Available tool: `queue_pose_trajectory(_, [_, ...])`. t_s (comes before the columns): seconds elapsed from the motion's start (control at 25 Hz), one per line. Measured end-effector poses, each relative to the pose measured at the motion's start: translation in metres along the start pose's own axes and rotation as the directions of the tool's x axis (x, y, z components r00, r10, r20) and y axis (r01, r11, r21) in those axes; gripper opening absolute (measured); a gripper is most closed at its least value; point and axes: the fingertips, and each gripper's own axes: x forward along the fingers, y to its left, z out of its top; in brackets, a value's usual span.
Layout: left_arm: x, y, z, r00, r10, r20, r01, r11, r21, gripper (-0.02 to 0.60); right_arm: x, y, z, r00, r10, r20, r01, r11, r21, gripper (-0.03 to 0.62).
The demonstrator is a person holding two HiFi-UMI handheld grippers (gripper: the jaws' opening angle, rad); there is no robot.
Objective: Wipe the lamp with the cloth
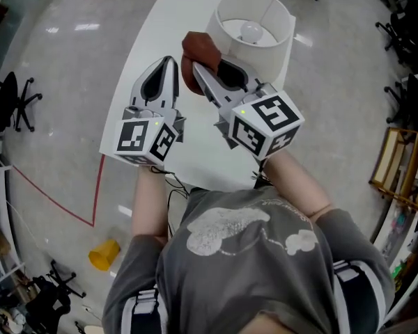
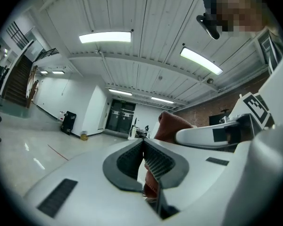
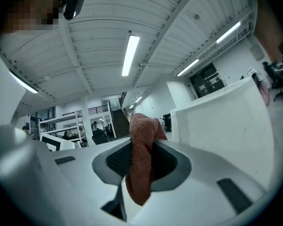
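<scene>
A table lamp with a white cylindrical fabric shade [image 1: 272,58] stands upright at the far edge of a white tabletop [image 1: 153,26], its round bulb [image 1: 251,30] visible down through the open top. Pressed close against the shade's near-left side is a rust-brown terry cloth [image 1: 194,51]. The right gripper [image 1: 198,68] clamps this cloth between its jaws. In the right gripper view a fold of it [image 3: 140,164] stands up between the dark ribbed pads and hangs down below them, and the shade's white wall [image 3: 226,121] fills the space just to the right.

The left gripper [image 1: 168,61] hovers just beside the right one, further from the lamp. Its jaws are pressed together with nothing between them [image 2: 143,145].

The shade's long axis runs vertically, and it lies ahead and to the right of the cloth. The right gripper is the nearer one, so a wipe would likely sweep around or down the shade's side.
</scene>
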Motion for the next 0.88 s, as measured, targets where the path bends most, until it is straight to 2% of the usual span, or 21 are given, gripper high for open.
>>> queue_pose_trajectory(0.2, [0.014, 0.005, 0.016, 0.997, -0.07, 0.02, 0.07, 0.998, 0.006, 0.008, 0.006, 0.001, 0.035, 0.991, -0.061, 0.116, 0.058, 0.998, 0.032, 0.091])
queue_pose_trajectory(0.28, [0.016, 0.007, 0.017, 0.996, -0.086, 0.017, 0.086, 0.996, 0.009, 0.008, 0.007, -0.004, 0.039, 0.988, -0.088, 0.13, 0.082, 0.995, 0.051, 0.092])
queue_pose_trajectory(0.48, [0.018, 0.011, 0.002, 0.995, -0.094, -0.009, 0.094, 0.995, -0.02, 0.008, 0.011, -0.013, 0.019, 0.988, -0.124, 0.087, 0.117, 0.99, 0.083, 0.091])
queue_pose_trajectory(0.88, [0.001, 0.018, -0.046, 0.993, -0.067, -0.095, 0.061, 0.996, -0.068, 0.008, -0.002, -0.022, -0.053, 0.983, -0.177, -0.053, 0.183, 0.976, 0.121, 0.091])
